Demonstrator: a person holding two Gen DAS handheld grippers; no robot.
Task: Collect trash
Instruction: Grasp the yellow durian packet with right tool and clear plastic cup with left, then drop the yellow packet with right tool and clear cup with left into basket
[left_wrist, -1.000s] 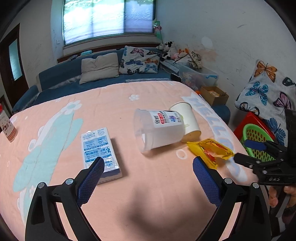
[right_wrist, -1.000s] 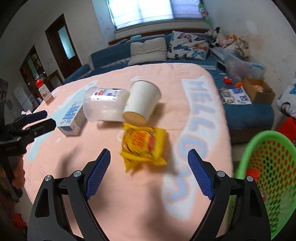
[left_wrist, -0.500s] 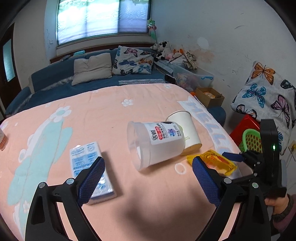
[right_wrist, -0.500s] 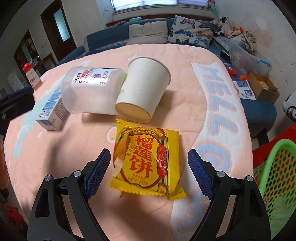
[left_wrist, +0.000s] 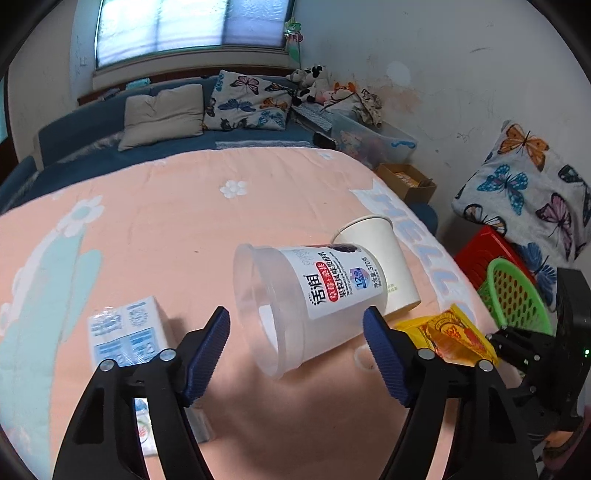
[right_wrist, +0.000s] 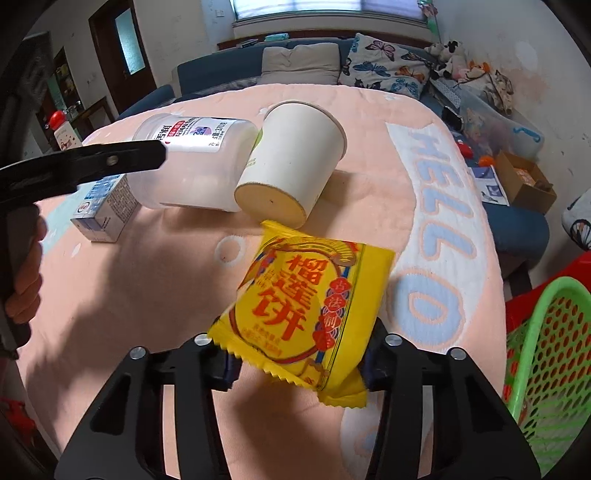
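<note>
A clear plastic yogurt tub (left_wrist: 295, 306) lies on its side on the peach tablecloth (left_wrist: 166, 221). My left gripper (left_wrist: 299, 336) straddles it, and its jaws are closing with a small gap still showing at each pad. A white paper cup (left_wrist: 380, 254) lies against the tub. My right gripper (right_wrist: 297, 365) is closing on a yellow snack packet (right_wrist: 303, 306). Its pads press the packet's two side edges, so the packet buckles upward. A blue-and-white milk carton (left_wrist: 125, 328) lies left of the tub. The left gripper's finger (right_wrist: 110, 160) crosses in front of the tub (right_wrist: 192, 162).
A green mesh basket (right_wrist: 546, 350) stands beyond the table's right edge beside a red stool (left_wrist: 487, 251). A cardboard box (left_wrist: 406, 181) and a clear storage bin sit on the floor by the wall. A blue sofa with cushions runs behind the table.
My left gripper has moved in over the tub and its jaws have narrowed around it. My right gripper has closed on the yellow packet, which now bends up off the cloth.
</note>
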